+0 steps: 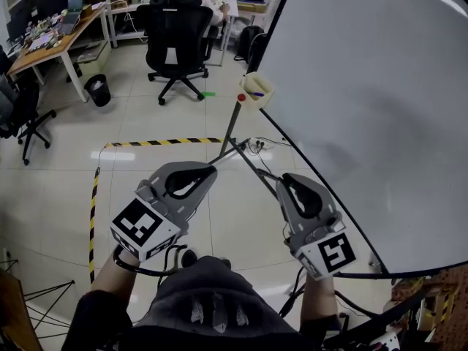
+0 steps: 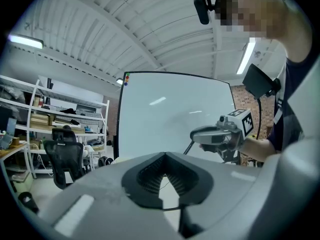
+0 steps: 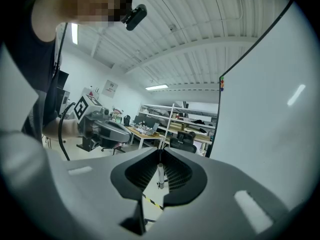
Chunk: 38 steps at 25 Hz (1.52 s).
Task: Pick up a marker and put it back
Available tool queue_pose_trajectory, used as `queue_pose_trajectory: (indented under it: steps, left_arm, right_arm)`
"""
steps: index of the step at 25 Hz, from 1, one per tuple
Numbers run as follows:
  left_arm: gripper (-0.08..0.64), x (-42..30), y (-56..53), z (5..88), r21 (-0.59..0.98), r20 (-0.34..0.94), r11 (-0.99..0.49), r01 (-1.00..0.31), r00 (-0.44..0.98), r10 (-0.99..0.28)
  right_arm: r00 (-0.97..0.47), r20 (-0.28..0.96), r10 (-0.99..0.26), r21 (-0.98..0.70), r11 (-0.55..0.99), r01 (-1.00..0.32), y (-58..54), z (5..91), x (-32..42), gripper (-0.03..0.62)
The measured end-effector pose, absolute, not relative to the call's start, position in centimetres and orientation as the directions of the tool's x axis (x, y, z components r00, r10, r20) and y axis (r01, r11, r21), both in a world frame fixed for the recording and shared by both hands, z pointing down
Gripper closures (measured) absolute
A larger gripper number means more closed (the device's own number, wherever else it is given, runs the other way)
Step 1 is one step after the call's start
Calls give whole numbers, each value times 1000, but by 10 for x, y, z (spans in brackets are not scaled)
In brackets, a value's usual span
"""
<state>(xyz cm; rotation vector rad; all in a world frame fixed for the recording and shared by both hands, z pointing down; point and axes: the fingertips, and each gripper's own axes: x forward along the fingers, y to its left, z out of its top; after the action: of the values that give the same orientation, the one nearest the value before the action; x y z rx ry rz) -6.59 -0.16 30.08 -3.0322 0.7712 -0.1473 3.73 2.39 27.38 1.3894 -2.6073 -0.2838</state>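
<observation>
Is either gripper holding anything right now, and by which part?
Nothing is held: the left gripper and right gripper are both shut and empty.

Quick tally: two grippers, the left gripper [image 1: 210, 172] and the right gripper [image 1: 284, 181], plus one whiteboard [image 1: 365, 86] with one small tray [image 1: 267, 95] at its edge and one red dot [image 1: 241, 97] beside that. Two black office chairs, a middle chair [image 1: 174, 28] and a left chair [image 1: 18, 108], then one wooden desk [image 1: 51, 46] and one black bin [image 1: 97, 90]. Markers [image 1: 256, 91] in the tray are too small to count
</observation>
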Motion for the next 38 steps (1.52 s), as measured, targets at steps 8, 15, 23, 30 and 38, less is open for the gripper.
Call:
queue_pose_trajectory:
  steps: [8, 15, 23, 30, 38]
  left_arm:
    - [554, -57, -3, 300, -38, 94, -879, -475, 874, -476]
    - [554, -46, 3, 295, -64, 89, -879, -472, 875, -476]
    - [554, -19, 3, 289, -79, 93, -857, -510, 852, -515]
    - [554, -6, -5, 291, -108, 98, -830, -547, 825, -557]
    - [554, -3, -69, 300, -121, 90, -827, -549, 824, -560]
  right_arm:
    - [-552, 41, -833, 242, 544, -803, 23, 268, 44, 555]
    - [-553, 14, -833, 248, 538, -805, 27, 261, 58, 555]
    - [-595, 0, -804, 238, 577, -781, 23, 257, 83, 555]
    - [-620, 40, -784, 250, 608, -753, 6, 266, 106, 555]
    - [-640, 22, -768, 254, 623, -740, -53, 265, 98, 555]
